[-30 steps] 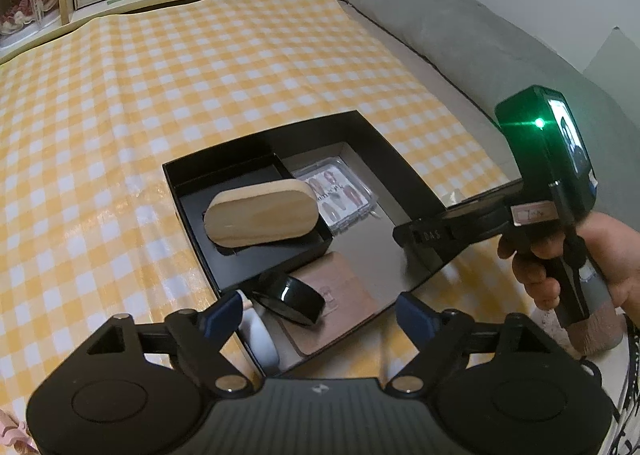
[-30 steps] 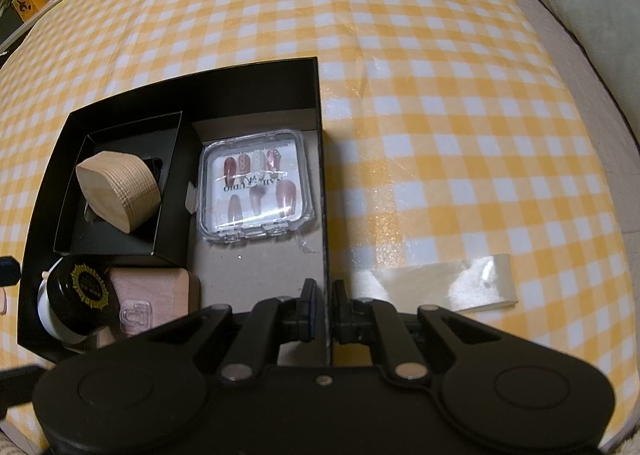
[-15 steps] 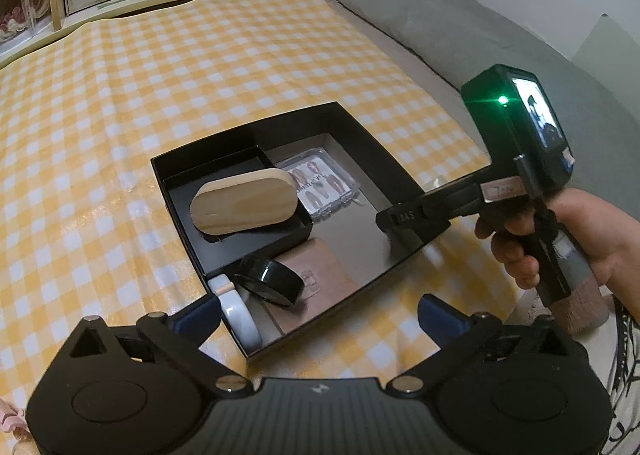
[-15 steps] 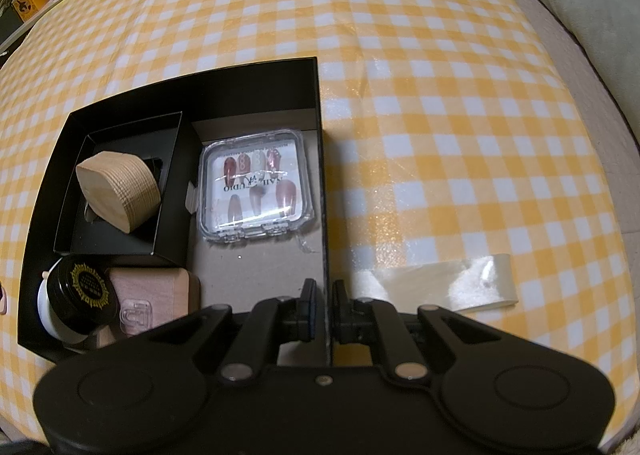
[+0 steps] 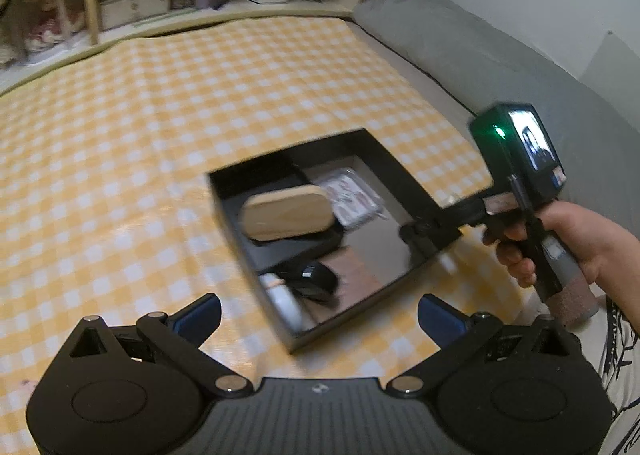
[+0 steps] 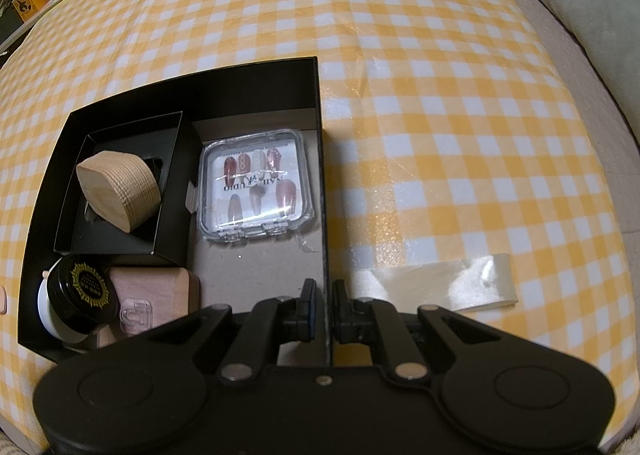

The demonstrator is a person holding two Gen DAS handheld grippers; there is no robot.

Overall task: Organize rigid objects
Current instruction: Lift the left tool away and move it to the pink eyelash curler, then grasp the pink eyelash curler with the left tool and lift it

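- My right hand-held gripper point(image 6: 323, 309) pinches the black box's point(image 6: 256, 73) right wall.
- My left hand-held gripper point(image 5: 320, 315) hangs spread wide above the checkered table point(image 5: 120, 159).

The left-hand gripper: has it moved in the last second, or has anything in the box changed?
The left gripper has drawn back and up from the black box, jaws open and empty. The right gripper stays clamped on the box's right wall. The wooden block and nail case haven't shifted.
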